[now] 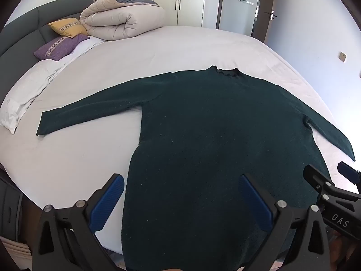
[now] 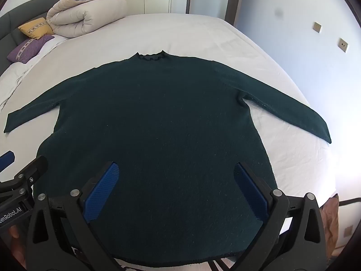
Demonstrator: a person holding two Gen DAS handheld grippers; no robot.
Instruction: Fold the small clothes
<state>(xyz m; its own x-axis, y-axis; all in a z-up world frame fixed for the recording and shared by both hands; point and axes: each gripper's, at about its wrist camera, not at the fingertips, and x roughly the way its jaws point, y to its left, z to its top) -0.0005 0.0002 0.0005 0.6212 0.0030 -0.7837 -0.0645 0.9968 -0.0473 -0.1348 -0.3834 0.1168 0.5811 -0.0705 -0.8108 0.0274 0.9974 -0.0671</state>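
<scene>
Lying flat on the bed (image 2: 203, 29), the sweater (image 2: 158, 117) is spreading both sleeves outward, collar toward the far side and hem at the near edge. The left tool (image 1: 182, 194) and right tool (image 2: 173, 180) are hovering over the hem, both spread wide, gripping nothing. A duvet (image 1: 121, 20) and pillows are sitting by the headboard.

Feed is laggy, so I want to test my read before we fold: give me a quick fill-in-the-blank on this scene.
1. The dark green sweater lies flat on the ____.
2. Both of its sleeves are spread ____.
3. The jaws of the left gripper and the right gripper stand ____.
4. The yellow pillow sits beside a ____ one.

Missing words: bed; outward; open; purple.
</scene>
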